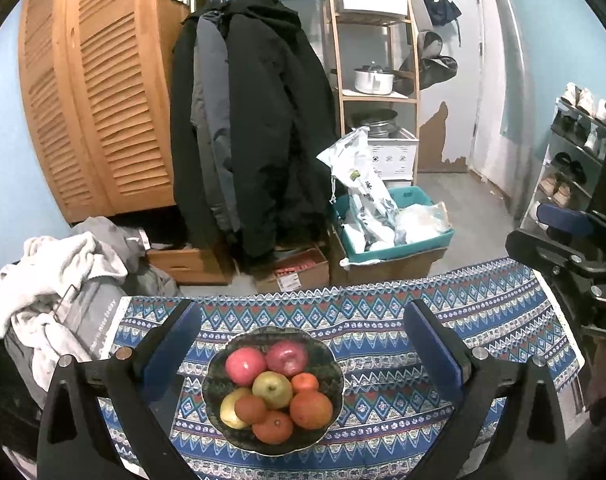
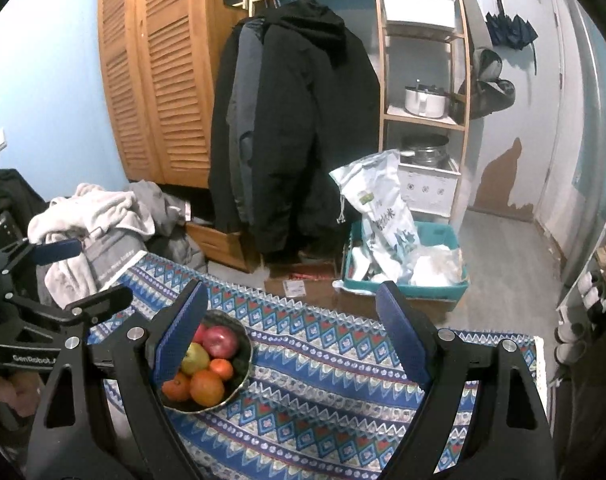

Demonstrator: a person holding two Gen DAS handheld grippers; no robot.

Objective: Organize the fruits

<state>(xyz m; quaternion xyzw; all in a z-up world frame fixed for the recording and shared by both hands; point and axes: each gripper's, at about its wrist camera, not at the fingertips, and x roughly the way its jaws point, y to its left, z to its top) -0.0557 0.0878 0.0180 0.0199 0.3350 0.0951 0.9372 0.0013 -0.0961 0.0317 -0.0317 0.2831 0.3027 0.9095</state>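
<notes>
Left wrist view: the left gripper (image 1: 301,344) hangs above the bowl (image 1: 217,364), its blue fingers (image 1: 171,340) spread wide and holding nothing. The bowl sits on the patterned cloth (image 1: 483,320) and holds two red apples (image 1: 246,366), a yellow-green apple (image 1: 272,390), a yellow fruit (image 1: 229,410) and several oranges (image 1: 311,409). The right gripper (image 1: 563,248) shows at the edge, to the right of the bowl.

Right wrist view: the right gripper (image 2: 293,332) is also wide and empty. The bowl (image 2: 245,354) lies behind its left finger (image 2: 181,336), on the cloth (image 2: 343,380); a red apple (image 2: 221,342) and oranges (image 2: 207,387) show. The left gripper (image 2: 63,272) is left of the bowl, and whether it is spread cannot be told here.
</notes>
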